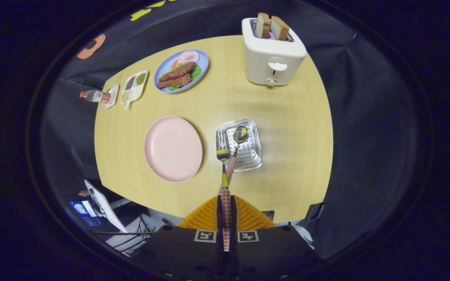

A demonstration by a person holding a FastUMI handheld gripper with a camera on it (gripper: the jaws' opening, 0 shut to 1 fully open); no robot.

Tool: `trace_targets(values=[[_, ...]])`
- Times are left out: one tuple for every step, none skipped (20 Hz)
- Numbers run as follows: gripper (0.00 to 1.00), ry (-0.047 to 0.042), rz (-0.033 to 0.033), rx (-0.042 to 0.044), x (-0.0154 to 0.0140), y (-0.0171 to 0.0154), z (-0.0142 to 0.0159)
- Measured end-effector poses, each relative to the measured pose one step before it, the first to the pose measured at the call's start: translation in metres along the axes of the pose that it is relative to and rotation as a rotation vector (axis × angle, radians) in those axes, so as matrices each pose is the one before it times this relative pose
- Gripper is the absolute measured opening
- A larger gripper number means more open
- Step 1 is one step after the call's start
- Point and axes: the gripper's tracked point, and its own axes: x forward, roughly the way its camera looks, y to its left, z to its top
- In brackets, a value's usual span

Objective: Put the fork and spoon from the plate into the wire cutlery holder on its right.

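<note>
Inspector: Gripper (225,212) is closed tight on a fork (222,150) and a spoon (240,135) together. Both handles are pinched side by side between the fingers, so the heads point forward along them.

Clerk: Where do the heads sit?

Inspector: Over the wire cutlery holder (248,156), which stands on the table (287,117) just right of the pink plate (173,148). The spoon bowl hangs above the basket opening; the fork tines are at its near-left rim. I cannot tell whether either touches the wire, since the lens flattens height.

Clerk: And the plate?

Inspector: Bare, so the pickup looks finished. By my judgement, the pair is held high and lined up for lowering into the holder.

Clerk: Risks?

Inspector: The fork may catch the rim. The toaster (272,58) and food plate (181,71) stand well apart.
</note>
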Motion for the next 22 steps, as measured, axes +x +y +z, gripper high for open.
trace_targets(values=[[0.05, 0.02113, -0.01024, -0.00764, 0.00285, -0.00533, 0.00226], [0.05, 0.01902, -0.00626, 0.00339, 0.00360, -0.00324, 0.00417], [0.05, 0.02304, -0.00100, 0.00832, 0.00378, -0.00177, 0.00233], [0.05, 0.02481, 0.00452, 0.01229, 0.00543, 0.00032, 0.00252], [0.05, 0.03120, 0.00394, 0.00079, 0.00519, 0.00042, 0.00144], [0.05, 0.01880, 0.00330, 0.00375, 0.00324, -0.00036, 0.00286], [0.05, 0.01451, -0.00448, 0.00423, 0.00309, 0.00000, 0.00365], [0.05, 0.01031, -0.00172, 0.00385, 0.00345, 0.00051, 0.00571], [0.05, 0.01330, 0.00019, 0.00080, 0.00192, 0.00005, 0.00261], [0.05, 0.01693, -0.00156, 0.00473, 0.00262, 0.00135, 0.00176], [0.05, 0.02532, 0.00003, 0.00365, 0.00226, 0.00145, 0.00015], [0.05, 0.01187, 0.00384, 0.00955, 0.00249, 0.00269, 0.00244], [0.05, 0.01340, -0.00457, 0.00492, 0.00277, 0.00122, 0.00295], [0.05, 0.01894, -0.00433, -0.00225, 0.00088, 0.00046, -0.00056], [0.05, 0.01160, -0.00154, 0.00656, -0.00009, 0.00128, 0.00181], [0.05, -0.00223, 0.00122, 0.00939, 0.00112, 0.00236, 0.00417], [0.05, -0.00624, 0.00458, 0.00334, 0.00115, 0.00253, 0.00454], [0.09, -0.00566, 0.00818, 0.00314, -0.00093, 0.00241, 0.00341], [0.14, -0.00319, 0.01018, 0.00633, 0.00074, 0.00252, 0.00024], [0.26, -0.00831, 0.01316, 0.00585, -0.00045, 0.00312, 0.00035], [0.38, -0.01696, 0.02090, 0.00648, -0.00243, 0.00418, 0.00195], [0.51, -0.03388, 0.01695, 0.01123, -0.00127, 0.00360, 0.00424]])
